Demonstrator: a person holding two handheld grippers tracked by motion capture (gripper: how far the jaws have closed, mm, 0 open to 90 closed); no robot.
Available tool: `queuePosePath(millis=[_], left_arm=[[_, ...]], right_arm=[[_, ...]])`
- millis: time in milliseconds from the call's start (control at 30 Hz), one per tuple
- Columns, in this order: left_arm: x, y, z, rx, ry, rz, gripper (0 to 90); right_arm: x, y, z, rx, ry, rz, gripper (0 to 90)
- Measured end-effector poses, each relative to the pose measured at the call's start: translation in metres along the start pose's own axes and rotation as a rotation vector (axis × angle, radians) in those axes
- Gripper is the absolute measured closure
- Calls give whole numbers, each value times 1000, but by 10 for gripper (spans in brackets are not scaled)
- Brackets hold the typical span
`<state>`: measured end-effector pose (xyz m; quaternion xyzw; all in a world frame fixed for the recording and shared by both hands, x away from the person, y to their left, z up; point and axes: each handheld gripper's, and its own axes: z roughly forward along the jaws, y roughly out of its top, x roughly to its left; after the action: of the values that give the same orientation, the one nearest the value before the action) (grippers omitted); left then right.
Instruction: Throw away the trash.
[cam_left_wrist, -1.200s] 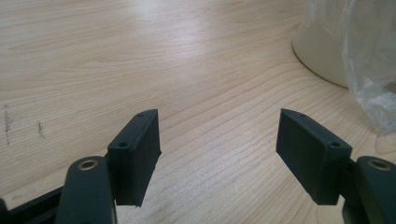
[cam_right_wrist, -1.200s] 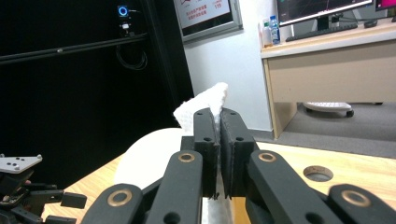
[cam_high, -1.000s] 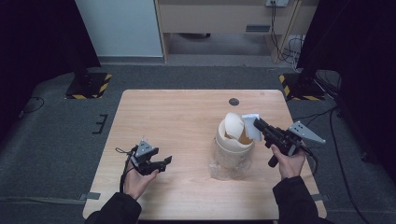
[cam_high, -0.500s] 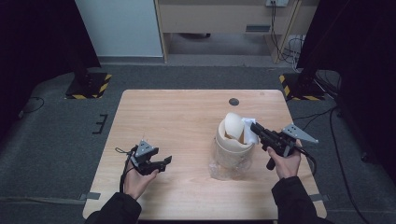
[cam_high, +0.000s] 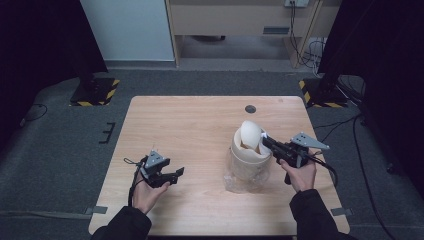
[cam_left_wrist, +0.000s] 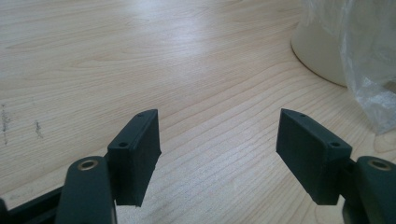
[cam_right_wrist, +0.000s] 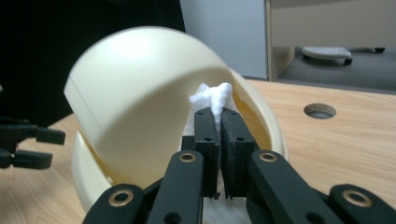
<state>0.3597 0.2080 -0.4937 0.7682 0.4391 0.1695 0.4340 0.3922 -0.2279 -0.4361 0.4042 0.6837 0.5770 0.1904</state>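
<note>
Your right gripper (cam_right_wrist: 219, 140) clenches a crumpled white tissue wad (cam_right_wrist: 212, 99) at the cream plastic swing-lid bin's (cam_high: 248, 159) opening, near the wooden table's (cam_high: 190, 125) right edge; your left gripper (cam_left_wrist: 219, 154) hangs released.

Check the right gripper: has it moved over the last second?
Yes. The right gripper, shut on a white wad, has moved left toward the cream bin, away from the table's right edge.

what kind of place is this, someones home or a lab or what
Most likely a lab or recording studio, not a home: a bare light wooden table with a round cable hole, black curtains on both sides, and yellow-and-black hazard-striped stand bases on grey carpet.
</note>
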Motion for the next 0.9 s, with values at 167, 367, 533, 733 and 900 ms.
queuePosePath(millis=[167,367,533,733,900], left_arm=[[0,0,0,4,-2,3,300],[-1,0,1,8,-4,5,300],[0,0,1,5,-4,5,300],[0,0,0,5,-4,5,300],[-1,0,0,6,-4,7,300]], right_arm=[[0,1,3,47,-3,-6,863],[2,3,6,101,0,-32,843],[1,5,6,110,25,-34,723],[1,13,-1,99,24,-57,665],[-1,18,-8,106,29,-78,674]])
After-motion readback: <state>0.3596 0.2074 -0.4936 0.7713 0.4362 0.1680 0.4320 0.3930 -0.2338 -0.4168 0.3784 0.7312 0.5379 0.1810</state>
